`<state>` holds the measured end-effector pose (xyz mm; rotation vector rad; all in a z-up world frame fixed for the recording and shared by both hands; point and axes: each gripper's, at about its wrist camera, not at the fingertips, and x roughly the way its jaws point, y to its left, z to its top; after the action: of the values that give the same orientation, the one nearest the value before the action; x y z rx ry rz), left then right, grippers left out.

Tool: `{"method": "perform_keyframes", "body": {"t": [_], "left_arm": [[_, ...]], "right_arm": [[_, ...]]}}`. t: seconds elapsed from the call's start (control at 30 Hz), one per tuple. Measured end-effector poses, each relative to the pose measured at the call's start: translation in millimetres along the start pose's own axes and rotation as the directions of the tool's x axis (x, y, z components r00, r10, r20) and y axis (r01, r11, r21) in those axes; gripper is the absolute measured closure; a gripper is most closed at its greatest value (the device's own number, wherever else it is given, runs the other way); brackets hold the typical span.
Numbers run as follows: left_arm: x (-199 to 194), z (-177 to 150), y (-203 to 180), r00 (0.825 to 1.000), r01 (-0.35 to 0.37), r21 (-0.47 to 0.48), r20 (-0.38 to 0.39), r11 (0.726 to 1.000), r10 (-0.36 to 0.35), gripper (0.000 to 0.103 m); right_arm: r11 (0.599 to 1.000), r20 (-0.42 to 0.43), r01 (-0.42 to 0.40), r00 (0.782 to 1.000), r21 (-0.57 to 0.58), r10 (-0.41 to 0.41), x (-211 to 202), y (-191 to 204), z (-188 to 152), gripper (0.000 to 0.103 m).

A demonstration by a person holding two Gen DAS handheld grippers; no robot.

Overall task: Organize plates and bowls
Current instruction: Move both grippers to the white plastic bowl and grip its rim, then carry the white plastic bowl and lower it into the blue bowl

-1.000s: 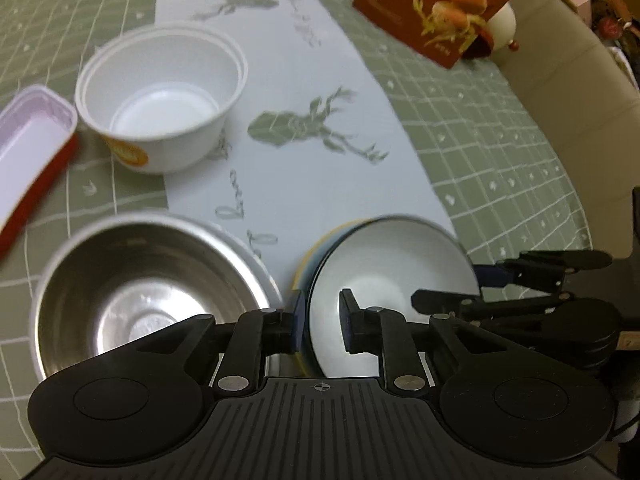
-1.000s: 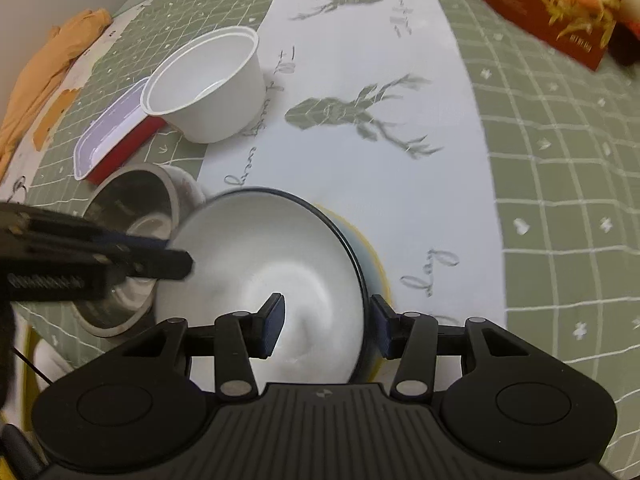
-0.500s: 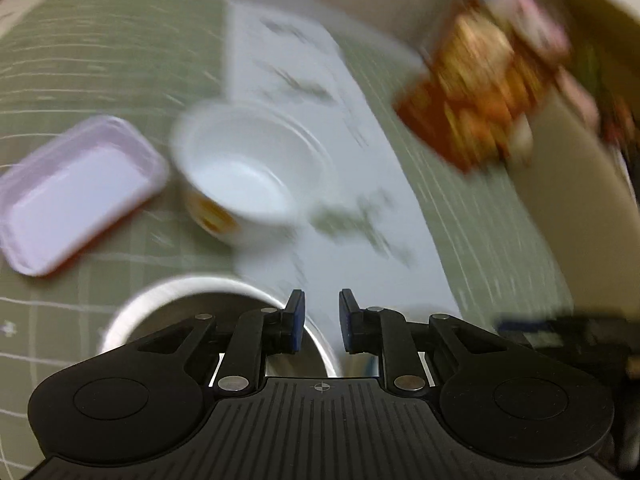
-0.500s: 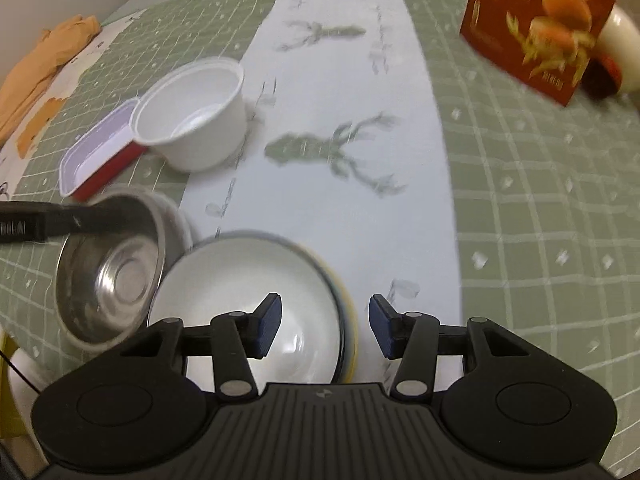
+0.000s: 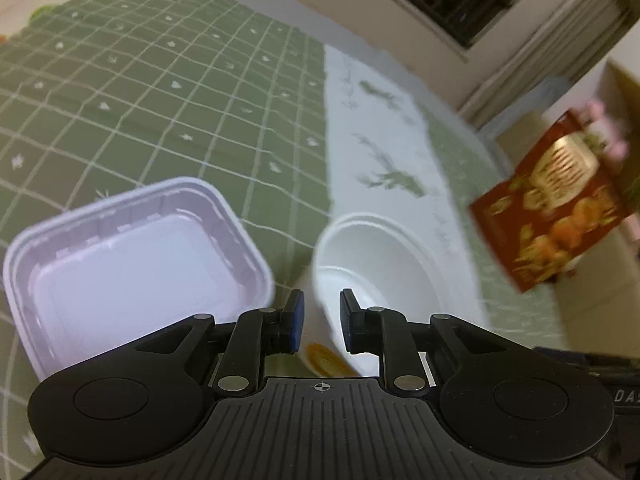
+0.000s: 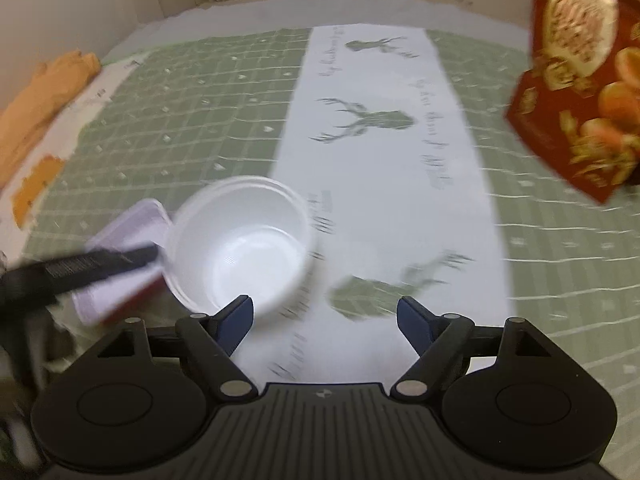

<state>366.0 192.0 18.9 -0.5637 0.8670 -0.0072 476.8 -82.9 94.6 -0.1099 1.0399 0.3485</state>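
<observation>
A white bowl (image 5: 372, 276) stands upright on the white runner (image 6: 384, 168) of a green checked cloth (image 5: 160, 92); all places below are given from this bowl. Touching or just beside its rim, on the side toward the orange cloth (image 6: 40, 96), lies a pale tray (image 5: 132, 256) with a red underside. Across the runner from the bowl, well apart, stands a red box (image 6: 580, 92). The left gripper (image 5: 319, 322) hangs over the bowl's near wall, jaws narrow and opening slightly, nothing pinched; whether they straddle the rim cannot be told. The right gripper (image 6: 325, 322) hovers over the runner just beside the bowl, jaws opening wide and empty.
</observation>
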Motion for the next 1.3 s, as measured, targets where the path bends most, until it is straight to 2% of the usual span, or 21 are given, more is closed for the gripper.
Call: {"method": "perform_keyframes", "body": {"t": [0.1,0.3,0.33,0.43,0.47,0.63,0.83,0.93,1.1,1.3], "left_arm": [[18,4,2,0.999,-0.051,0.012,-0.016,0.999,0.051,0.078],[44,5,2,0.997,-0.044,0.007,-0.063,0.999,0.044,0.077],[49,5,0,0.996,-0.042,0.014,-0.075,0.999,0.043,0.077],[55,1,-5,0.993,-0.035,0.026,-0.115,0.999,0.038,0.078],[51,-1,-9,0.992,-0.036,0.035,-0.12,0.999,0.04,0.078],[4,-3,-43,0.998,0.009,0.083,-0.071,0.996,-0.003,0.078],[-70,-24,-107,0.997,0.074,0.167,-0.039,0.983,-0.068,0.078],[-93,-47,-130,0.995,0.095,0.213,-0.049,0.972,-0.086,0.078],[-107,-81,-161,0.991,0.115,0.283,-0.101,0.952,-0.089,0.078],[-101,-107,-169,0.976,0.106,0.304,-0.215,0.947,-0.041,0.077]], "right_arm": [[0.999,-0.062,-0.027,0.998,0.025,0.029,43,15,11,0.023],[0.993,-0.148,-0.017,0.988,0.116,0.035,113,20,20,0.025],[0.99,-0.167,-0.018,0.985,0.143,0.042,122,18,20,0.03],[0.978,-0.241,-0.054,0.965,0.2,0.103,139,10,14,0.056],[0.975,-0.251,-0.075,0.959,0.211,0.128,138,8,12,0.058],[0.974,-0.178,-0.118,0.972,0.194,0.153,94,-1,4,0.059],[0.98,-0.035,-0.144,0.988,0.137,0.15,-9,-19,-10,0.059],[0.984,-0.006,-0.136,0.99,0.115,0.137,-51,-31,-30,0.059],[0.992,-0.032,-0.106,0.994,0.063,0.108,-91,-46,-69,0.058],[0.995,-0.143,-0.085,0.986,0.048,0.091,-95,-56,-108,0.058]]}}
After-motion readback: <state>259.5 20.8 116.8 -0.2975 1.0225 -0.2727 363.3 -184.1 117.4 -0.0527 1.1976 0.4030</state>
